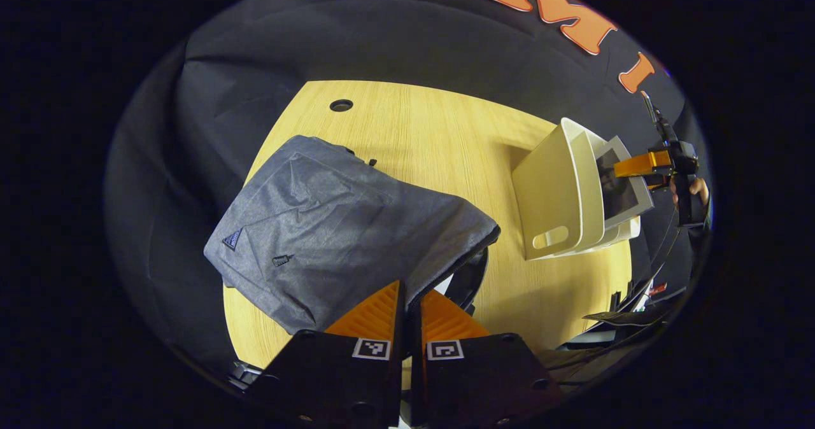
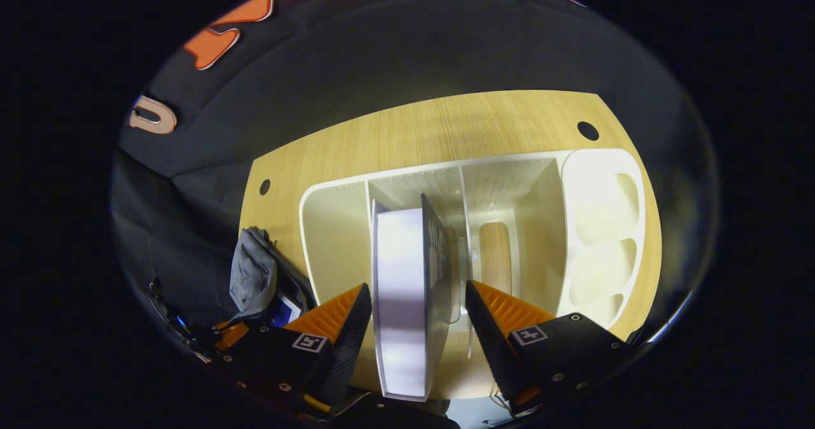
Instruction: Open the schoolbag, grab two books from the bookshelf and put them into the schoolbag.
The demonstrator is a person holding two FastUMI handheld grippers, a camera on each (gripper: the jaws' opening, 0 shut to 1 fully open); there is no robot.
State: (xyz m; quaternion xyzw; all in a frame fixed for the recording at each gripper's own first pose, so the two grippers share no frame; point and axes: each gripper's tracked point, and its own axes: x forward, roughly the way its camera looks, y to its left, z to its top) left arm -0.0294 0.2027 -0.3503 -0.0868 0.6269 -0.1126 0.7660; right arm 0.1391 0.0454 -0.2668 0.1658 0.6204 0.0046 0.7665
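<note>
While our right hand-held gripper (image 2: 417, 317) stands open around the stiff book (image 2: 407, 302), we probably should pinch mid-spine; the left hand-held gripper (image 1: 407, 302) grips the soft schoolbag (image 1: 344, 225).

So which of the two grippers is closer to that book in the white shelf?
The right gripper: its open fingers straddle the book in the bookshelf. The left gripper is across the table, pinching the schoolbag flap.

A recording booth, not a lived-in room: black cloth wall (image 1: 382, 41) drapes behind a pale wooden desk (image 1: 433, 136) with cable holes, loose cables (image 1: 637, 308) trailing at four o'clock.
</note>
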